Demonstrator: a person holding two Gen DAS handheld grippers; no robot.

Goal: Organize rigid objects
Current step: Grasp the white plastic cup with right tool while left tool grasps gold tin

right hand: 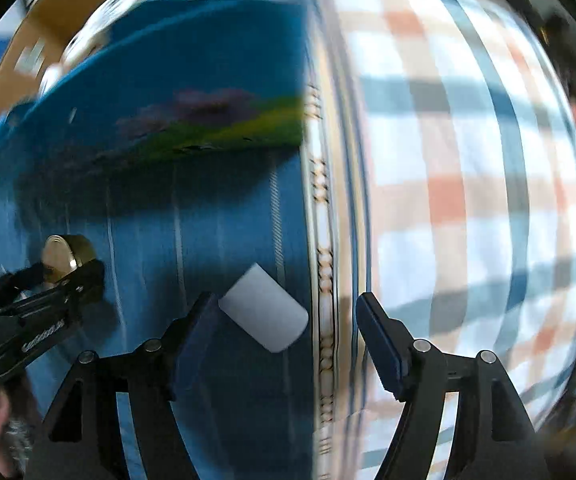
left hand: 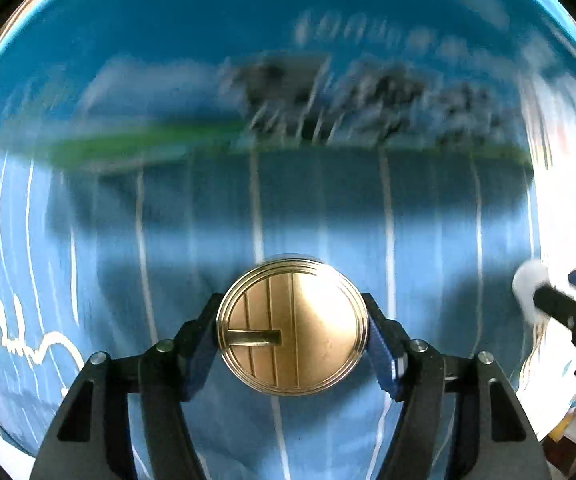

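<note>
My left gripper (left hand: 292,328) is shut on a round brass-coloured tin (left hand: 292,326); its lid with ridges and a slot faces the camera. The same tin (right hand: 66,256) and left gripper show at the left of the right wrist view, above the blue cloth (right hand: 208,220). My right gripper (right hand: 288,332) is open. A white cylinder (right hand: 264,312) lies between its fingers, nearer the left finger (right hand: 198,336), on the blue cloth. The white cylinder (left hand: 528,288) and right gripper also show at the right edge of the left wrist view. Both views are motion-blurred.
A blue striped cloth (left hand: 328,208) covers the surface. A blurred green and dark picture (left hand: 288,120) stands behind. A checked orange, blue and white cloth (right hand: 468,200) lies to the right of the blue one.
</note>
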